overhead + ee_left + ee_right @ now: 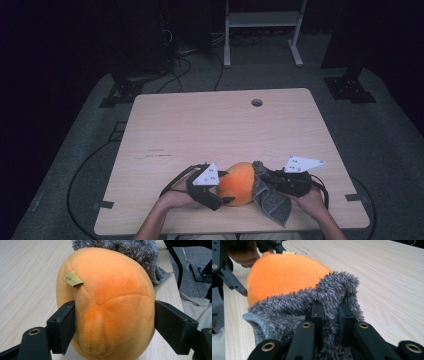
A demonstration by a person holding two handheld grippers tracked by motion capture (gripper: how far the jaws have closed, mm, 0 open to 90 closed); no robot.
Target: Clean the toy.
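Tabletop [200, 125]: pale wood-grain laminate, smooth, matt. Orange plush toy [107, 305]: short-pile velour-like cloth, soft sheen, stitched seams, with a small yellowish paper-like tag [72, 278] (print unreadable). Grey cloth [294, 307]: long shaggy pile, rough, flecked light and dark; hemmed edge looks flatter. Left gripper [113, 322] and right gripper [331, 312]: jaws matt black plastic, faintly textured, with brass-coloured metal eyelets at the pivots. Floor [385, 150]: dull grey carpet.
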